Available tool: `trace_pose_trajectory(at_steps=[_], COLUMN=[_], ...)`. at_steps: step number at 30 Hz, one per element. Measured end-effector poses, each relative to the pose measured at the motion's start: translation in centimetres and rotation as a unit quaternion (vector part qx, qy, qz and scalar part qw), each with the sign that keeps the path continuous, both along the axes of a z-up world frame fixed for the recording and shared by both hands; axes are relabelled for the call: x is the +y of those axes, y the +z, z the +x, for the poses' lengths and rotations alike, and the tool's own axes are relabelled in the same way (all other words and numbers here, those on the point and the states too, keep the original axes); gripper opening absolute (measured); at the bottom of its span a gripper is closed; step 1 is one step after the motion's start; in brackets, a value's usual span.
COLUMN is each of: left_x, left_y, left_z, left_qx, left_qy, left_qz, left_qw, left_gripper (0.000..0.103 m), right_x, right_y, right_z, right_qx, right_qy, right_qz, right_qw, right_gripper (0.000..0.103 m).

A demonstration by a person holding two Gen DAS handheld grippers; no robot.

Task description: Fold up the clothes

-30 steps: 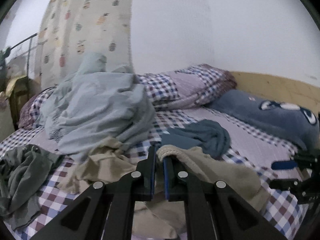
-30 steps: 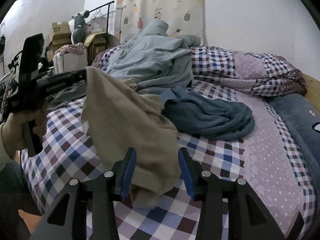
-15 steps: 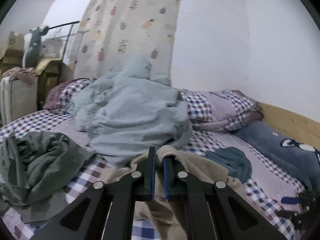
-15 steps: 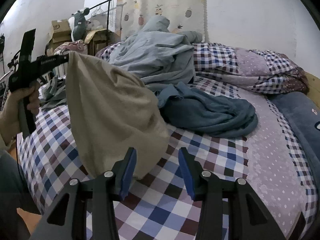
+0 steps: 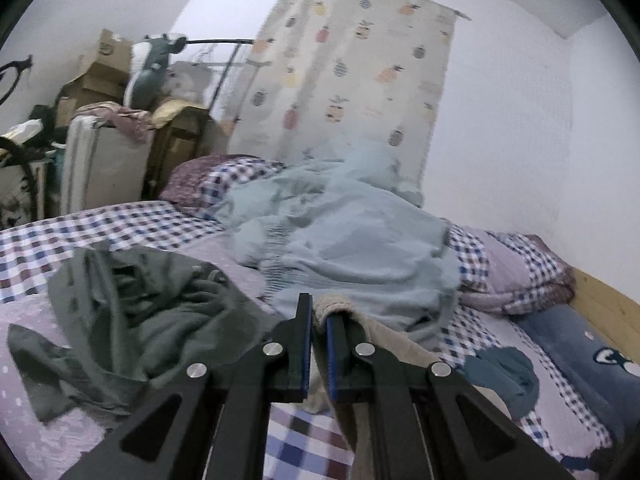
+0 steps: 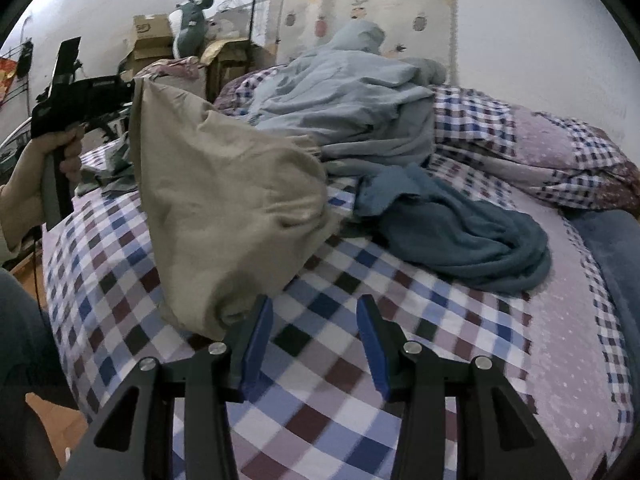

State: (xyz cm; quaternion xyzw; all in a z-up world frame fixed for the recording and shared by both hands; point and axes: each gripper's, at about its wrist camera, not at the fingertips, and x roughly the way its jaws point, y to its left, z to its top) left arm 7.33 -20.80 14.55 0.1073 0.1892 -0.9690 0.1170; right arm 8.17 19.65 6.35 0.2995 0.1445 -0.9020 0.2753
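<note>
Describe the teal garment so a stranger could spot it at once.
On the checked bed, look in front of the big pale blue pile. The teal garment lies crumpled flat there, darker than that pile and, unlike the beige garment, held by no gripper.

No words or numbers can be read in either view. A cardboard box [image 6: 150, 30] stacked at the back of the room carries a dark printed mark on its side, perhaps a logo, too small and blurred to make out. The same box [image 5: 105, 46] in the left view shows the mark as a smudge only.
</note>
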Motion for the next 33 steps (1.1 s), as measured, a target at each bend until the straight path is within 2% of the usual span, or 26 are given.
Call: trace_pose_trajectory(at_steps=[5,11,15,16,17,19,20,24,28,33], left_x=[-2.8,-5.2,-6.5,-6.9,-7.2,-7.9,-8.3,-9.9,-11.0,-11.5], left_y=[0.0,-0.3,-0.4,-0.5,-0.5,-0.6,-0.6,-0.6,-0.5,-0.2], left_z=[1.5,2.9,3.9,4.1,4.3,5.0,5.3,6.6,7.6,8.8], left_qx=[0.003,0.001,0.0,-0.001,0.0,0.002,0.004,0.011,0.02,0.035], left_qy=[0.03,0.043,0.047,0.047,0.048,0.05,0.052,0.057,0.059,0.067], left_qz=[0.007,0.008,0.003,0.004,0.004,0.006,0.007,0.02,0.032,0.03], left_qw=[0.9995,0.999,0.9989,0.9989,0.9988,0.9987,0.9986,0.9981,0.9975,0.9966], left_gripper=[0.005,0.005,0.005,0.005,0.005,0.005,0.005,0.005,0.005,0.005], right_x=[-2.4,-6.2,-8.8,-9.5,-9.9,-11.1,-11.6,-13.4,-13.6,-12.1], right_y=[-0.3,-0.9,-1.5,-1.5,-1.4,-0.9,-0.6,0.7,2.7,5.7], right_z=[-0.4,-1.0,-1.8,-2.0,-2.0,-2.0,-1.9,-1.4,-0.8,-0.5], right_qx=[-0.02,-0.052,-0.07,-0.074,-0.074,-0.064,-0.059,-0.042,-0.023,-0.007], right_qy=[0.031,0.069,0.082,0.087,0.091,0.096,0.102,0.115,0.107,0.089], right_qz=[-0.024,-0.054,-0.052,-0.052,-0.052,-0.048,-0.048,-0.05,-0.092,-0.158], right_qw=[0.999,0.995,0.993,0.992,0.992,0.992,0.992,0.991,0.99,0.983], right_gripper=[0.047,0.047,0.047,0.043,0.03,0.014,0.011,0.007,0.006,0.006])
